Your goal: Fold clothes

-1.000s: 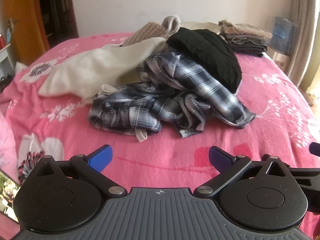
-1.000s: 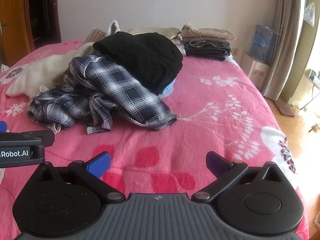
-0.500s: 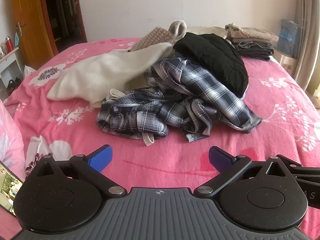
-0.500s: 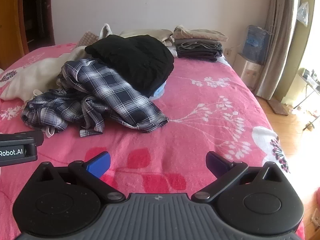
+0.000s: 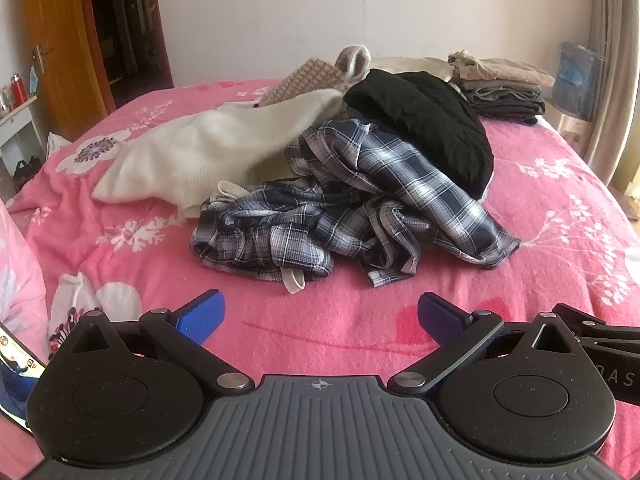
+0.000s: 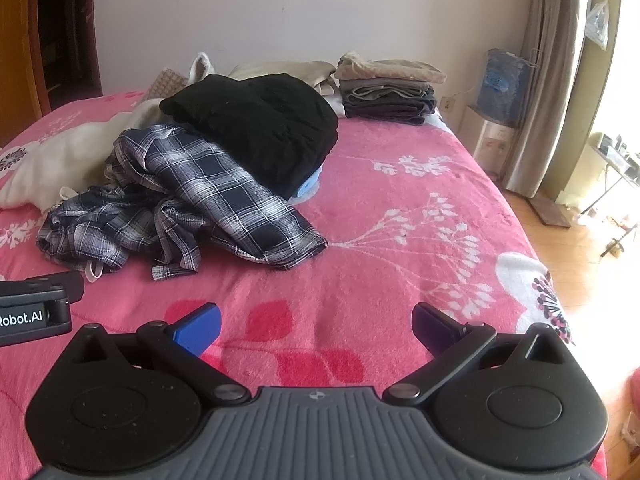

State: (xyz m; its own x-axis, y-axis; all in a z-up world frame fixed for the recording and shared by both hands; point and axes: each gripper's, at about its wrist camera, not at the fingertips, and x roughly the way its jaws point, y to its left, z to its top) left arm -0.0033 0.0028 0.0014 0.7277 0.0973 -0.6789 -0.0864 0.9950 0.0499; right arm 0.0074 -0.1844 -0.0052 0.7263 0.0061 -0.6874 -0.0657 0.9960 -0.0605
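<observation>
A crumpled dark plaid garment lies in a heap on the pink flowered bed; it also shows in the right wrist view. A black garment lies over its far side, and a cream sweater lies to its left. My left gripper is open and empty, above the bed short of the heap. My right gripper is open and empty, to the right of the left one.
A stack of folded clothes sits at the bed's far right corner. A tan checked item lies behind the heap. A wooden door stands at left. A curtain and wooden floor lie right of the bed.
Both grippers have drawn back and risen a little, so the heap sits slightly farther off. Nothing on the bed has moved. Both stay open.
</observation>
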